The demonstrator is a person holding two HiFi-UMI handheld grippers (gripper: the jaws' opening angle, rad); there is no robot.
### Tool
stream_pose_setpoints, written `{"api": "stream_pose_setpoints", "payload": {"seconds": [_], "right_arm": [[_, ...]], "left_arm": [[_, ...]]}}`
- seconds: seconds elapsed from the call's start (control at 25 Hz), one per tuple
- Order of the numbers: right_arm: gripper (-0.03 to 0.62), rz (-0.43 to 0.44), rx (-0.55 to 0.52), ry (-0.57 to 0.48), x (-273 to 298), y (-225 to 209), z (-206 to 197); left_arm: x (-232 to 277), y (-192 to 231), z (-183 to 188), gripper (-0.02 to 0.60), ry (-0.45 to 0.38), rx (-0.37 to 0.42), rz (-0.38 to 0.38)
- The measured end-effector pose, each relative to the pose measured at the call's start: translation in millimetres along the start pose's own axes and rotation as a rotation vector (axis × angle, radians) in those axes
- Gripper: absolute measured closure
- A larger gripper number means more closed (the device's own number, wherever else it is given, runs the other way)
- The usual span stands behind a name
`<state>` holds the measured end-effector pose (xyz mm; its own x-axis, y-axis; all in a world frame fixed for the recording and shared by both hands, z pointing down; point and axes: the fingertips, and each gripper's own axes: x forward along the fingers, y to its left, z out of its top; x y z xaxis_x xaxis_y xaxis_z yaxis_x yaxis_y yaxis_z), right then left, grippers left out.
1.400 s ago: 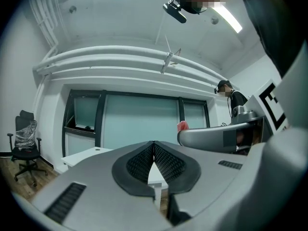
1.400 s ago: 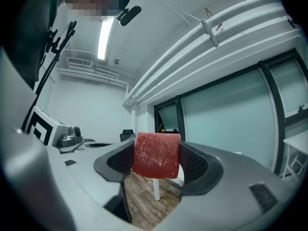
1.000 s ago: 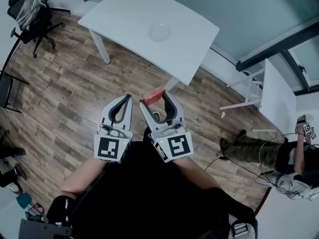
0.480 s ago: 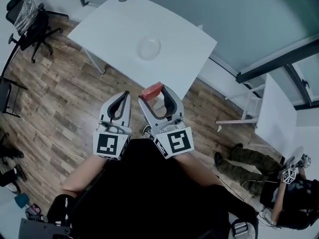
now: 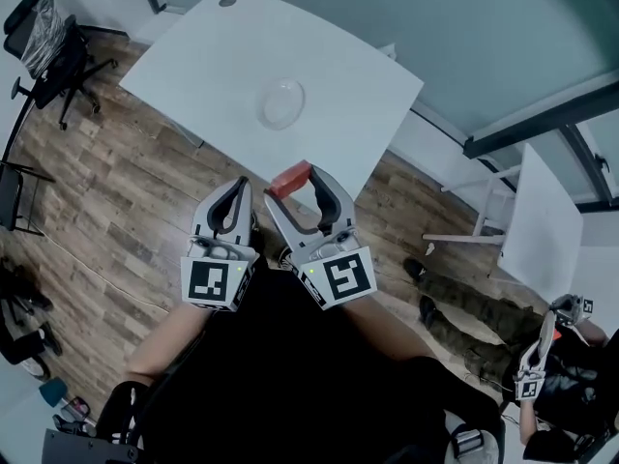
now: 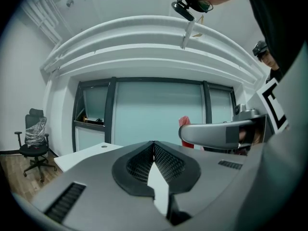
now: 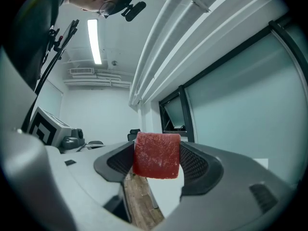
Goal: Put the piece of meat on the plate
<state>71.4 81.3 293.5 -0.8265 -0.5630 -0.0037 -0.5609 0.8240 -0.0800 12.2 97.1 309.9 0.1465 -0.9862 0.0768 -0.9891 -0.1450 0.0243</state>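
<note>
A red block of meat (image 5: 289, 179) (image 7: 157, 155) sits pinched between the tips of my right gripper (image 5: 294, 182) (image 7: 157, 158), which is shut on it and held in the air near the white table's front edge. A clear glass plate (image 5: 281, 102) lies near the middle of the white table (image 5: 213, 66), beyond the meat. My left gripper (image 5: 238, 189) (image 6: 153, 146) hangs beside the right one over the wooden floor, shut with nothing between its jaws.
A black office chair (image 5: 53, 42) stands at the far left, seen also as a chair (image 6: 33, 141) in the left gripper view. A second white table (image 5: 542, 230) is at the right. Another person (image 5: 542, 365) with a gripper stands at the lower right. Glass walls lie beyond the table.
The white table and plate have drawn nearer as I stepped forward. Both grippers kept their pose, with the meat still held. The other person shifted lower right.
</note>
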Motion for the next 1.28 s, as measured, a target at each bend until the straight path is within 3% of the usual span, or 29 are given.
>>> {"api": "stream_pose_setpoints", "payload": {"seconds": [0.4,0.84,1.28], "right_arm": [[0.301,-0.062,0.015,0.081,63.6,-36.6,-19.5],[0.301,-0.163,0.014,0.123,142.1,-74.0,-24.1],[0.301,-0.258,0.045,0.216,170.1,-100.8,-53.3]], "left_arm": [[68.5,43.8,-10.5,0.577,0.029,-0.045,-0.074],[140.4,102.5,-3.8,0.577,0.032,-0.041,-0.169],[181.4,123.6,-31.2,0.577,0.138,-0.053,-0.255]]}}
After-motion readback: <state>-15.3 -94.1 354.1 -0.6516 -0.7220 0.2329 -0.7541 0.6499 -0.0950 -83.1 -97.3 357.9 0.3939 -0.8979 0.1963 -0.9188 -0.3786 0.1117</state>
